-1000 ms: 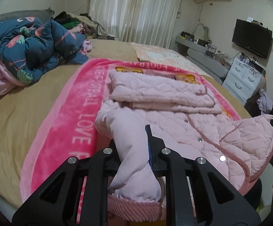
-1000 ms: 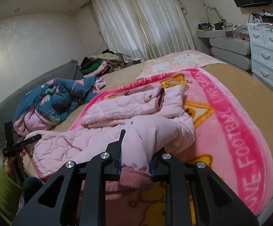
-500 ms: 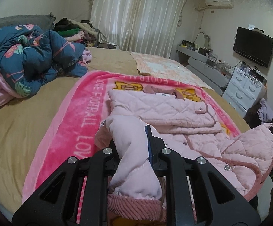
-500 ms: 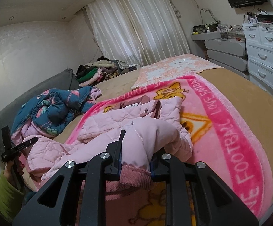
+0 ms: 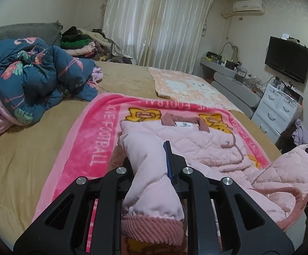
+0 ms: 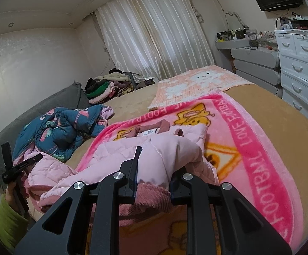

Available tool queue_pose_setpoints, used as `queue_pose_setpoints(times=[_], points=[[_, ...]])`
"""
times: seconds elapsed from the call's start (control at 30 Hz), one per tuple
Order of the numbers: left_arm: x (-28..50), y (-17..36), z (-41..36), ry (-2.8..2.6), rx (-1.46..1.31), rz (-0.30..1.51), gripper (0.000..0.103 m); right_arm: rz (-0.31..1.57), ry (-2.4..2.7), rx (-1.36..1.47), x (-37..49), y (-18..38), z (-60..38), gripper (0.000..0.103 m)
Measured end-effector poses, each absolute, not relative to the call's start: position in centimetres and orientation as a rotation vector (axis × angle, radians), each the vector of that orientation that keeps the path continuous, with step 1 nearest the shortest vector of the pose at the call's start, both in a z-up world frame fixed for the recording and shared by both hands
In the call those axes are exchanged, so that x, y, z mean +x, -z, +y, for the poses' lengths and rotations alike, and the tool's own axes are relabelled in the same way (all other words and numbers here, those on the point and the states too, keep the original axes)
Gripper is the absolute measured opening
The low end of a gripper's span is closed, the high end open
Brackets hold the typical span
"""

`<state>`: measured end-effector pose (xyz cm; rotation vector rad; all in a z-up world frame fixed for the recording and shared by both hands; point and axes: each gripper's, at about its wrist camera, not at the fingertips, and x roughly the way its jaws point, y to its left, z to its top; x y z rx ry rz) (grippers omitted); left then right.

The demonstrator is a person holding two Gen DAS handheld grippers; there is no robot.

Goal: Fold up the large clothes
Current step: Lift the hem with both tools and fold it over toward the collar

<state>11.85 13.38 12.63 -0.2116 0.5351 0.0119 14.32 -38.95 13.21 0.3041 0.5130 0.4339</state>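
Observation:
A pale pink quilted coat (image 5: 196, 142) lies on a bright pink blanket (image 5: 90, 148) on the bed, its corduroy collar at the far end. My left gripper (image 5: 148, 159) is shut on a fold of the coat with a ribbed corduroy cuff hanging below the jaws. In the right wrist view my right gripper (image 6: 156, 161) is shut on another cuffed fold of the same coat (image 6: 115, 155). Both folds are lifted off the blanket. The left gripper (image 6: 20, 165) also appears at that view's left edge, held by a hand with a green sleeve (image 6: 7, 223).
A blue flowered quilt (image 5: 33, 85) is bunched at the left of the bed. A pile of clothes (image 5: 79, 42) sits by the curtain, and a peach blanket (image 5: 185, 87) lies beyond the pink one. White drawers (image 5: 279, 110) and a grey shelf stand to the right.
Both grippers have risen and moved toward the coat's collar, carrying the held folds with them. The collar and label have come into view.

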Motion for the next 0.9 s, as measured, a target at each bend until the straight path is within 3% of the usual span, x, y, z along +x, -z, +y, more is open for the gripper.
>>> queue_pose_setpoints(times=[0.5, 0.9], points=[[16.8, -14.7, 12.9, -0.053, -0.160, 0.511, 0.011, 0.519, -0.401, 0.280, 20.4, -15.9, -38.7, 0.019], [22.0, -13.4, 12.7, -0.077, -0.106, 0.541, 0.013, 0.680, -0.380, 0.424, 27.7, -13.5, -40.2, 0.020]])
